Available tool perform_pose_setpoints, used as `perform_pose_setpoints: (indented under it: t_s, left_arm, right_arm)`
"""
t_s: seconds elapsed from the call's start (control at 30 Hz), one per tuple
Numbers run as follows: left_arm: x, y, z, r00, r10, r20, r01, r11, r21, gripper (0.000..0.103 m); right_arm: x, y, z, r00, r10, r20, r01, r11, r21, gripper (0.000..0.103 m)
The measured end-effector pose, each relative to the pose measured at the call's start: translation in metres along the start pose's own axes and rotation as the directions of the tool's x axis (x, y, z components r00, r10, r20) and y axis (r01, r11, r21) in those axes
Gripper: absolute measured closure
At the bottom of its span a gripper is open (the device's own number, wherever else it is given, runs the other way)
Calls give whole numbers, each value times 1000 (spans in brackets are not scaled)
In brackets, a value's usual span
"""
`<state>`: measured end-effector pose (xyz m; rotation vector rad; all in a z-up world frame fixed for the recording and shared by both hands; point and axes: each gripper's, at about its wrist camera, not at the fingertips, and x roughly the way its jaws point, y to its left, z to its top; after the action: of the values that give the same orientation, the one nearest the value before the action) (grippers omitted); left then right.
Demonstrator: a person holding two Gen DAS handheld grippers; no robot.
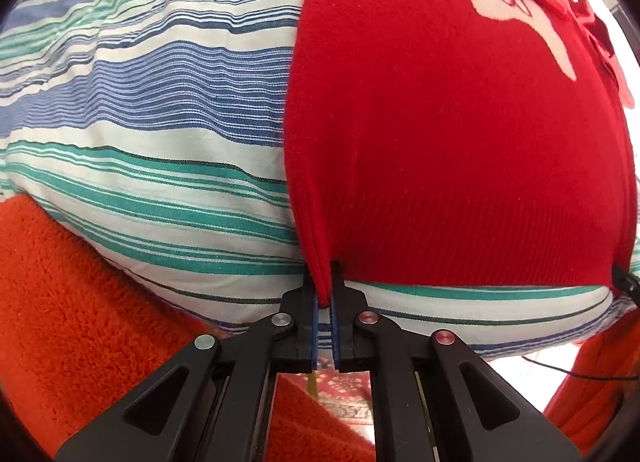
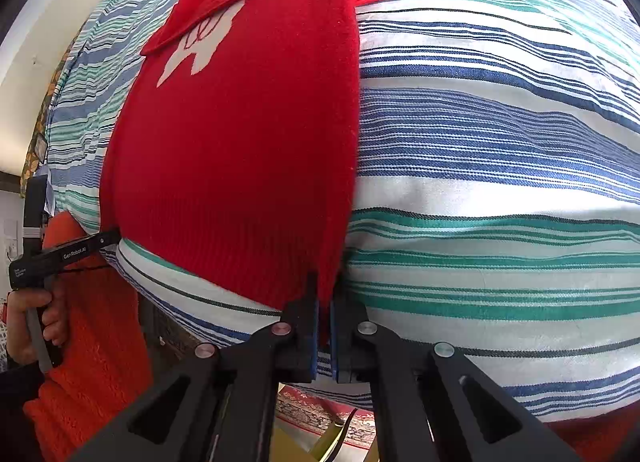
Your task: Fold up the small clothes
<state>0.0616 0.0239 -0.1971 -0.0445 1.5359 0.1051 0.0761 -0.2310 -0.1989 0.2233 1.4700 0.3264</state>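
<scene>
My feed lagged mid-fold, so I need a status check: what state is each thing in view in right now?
Red sweater: flat on the striped sheet, sleeves folded in, hem corners pinched.
Left gripper: shut on the sweater's hem corner.
Right gripper: shut on the other hem corner.
Striped sheet: spread out, lightly wrinkled.
Orange blanket: under the sheet, at its near edge.

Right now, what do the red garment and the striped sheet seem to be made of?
Red garment: apparently a knit, maybe wool or acrylic; ribbed hem and fine fuzz show.
Striped sheet: seems a woven cotton-like cloth, matte; thin thread lines show in the stripes.
</scene>
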Motion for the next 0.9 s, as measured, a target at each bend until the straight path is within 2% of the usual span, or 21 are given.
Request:
perform_pose_setpoints:
  t_s: [0.17,0.27,0.33,0.37,0.4,0.43,0.47,0.5,0.6,0.7,0.8,0.87,0.9]
  left_arm:
    - [1,-23,-2,999,49,8,-49,998,48,96]
    - [1,-41,-4,996,85,5,-85,992,90,90]
    - [1,-50,-6,994,111,-4,-110,988,108,73]
    - [1,-54,-7,992,129,-6,-127,985,113,65]
    - [0,-57,-8,989,145,-10,-143,983,114,41]
    - [-2,-59,-9,985,170,-13,-167,980,111,17]
    - [-5,-60,-10,984,177,-12,-175,979,104,11]
    - [-9,-60,-10,987,158,-7,-156,983,94,10]
    - [-30,-50,-13,998,62,29,-63,998,19,11]
    - [-51,-38,-14,994,40,100,-33,997,-72,11]
    - [-64,-28,-11,987,37,154,-12,987,-163,11]
    - [-71,-25,-8,982,8,189,34,976,-214,11]
    - [-71,-11,-7,980,-4,199,50,972,-228,11]
  right_arm:
    - [-2,3,0,1000,-12,1,12,1000,-10,101]
    - [-5,3,0,1000,6,2,-6,1000,-7,95]
    - [-9,1,-1,1000,23,-3,-23,1000,8,89]
    - [-12,0,-3,999,32,-4,-32,999,16,80]
    - [-16,-2,-4,999,40,-8,-40,999,24,72]
    - [-22,-4,-7,999,40,-14,-40,999,33,69]
    - [-29,-7,-10,999,27,-16,-27,999,38,65]
    - [-35,-10,-13,1000,11,-16,-10,999,40,61]
    - [-69,-21,-20,997,-74,3,73,996,45,60]
    - [-116,-30,-13,984,-148,95,145,989,43,60]
    - [-152,-24,14,956,-200,213,208,978,-13,60]
    - [-155,-10,40,939,-211,273,241,967,-83,60]
    - [-151,0,54,935,-195,296,239,963,-122,60]
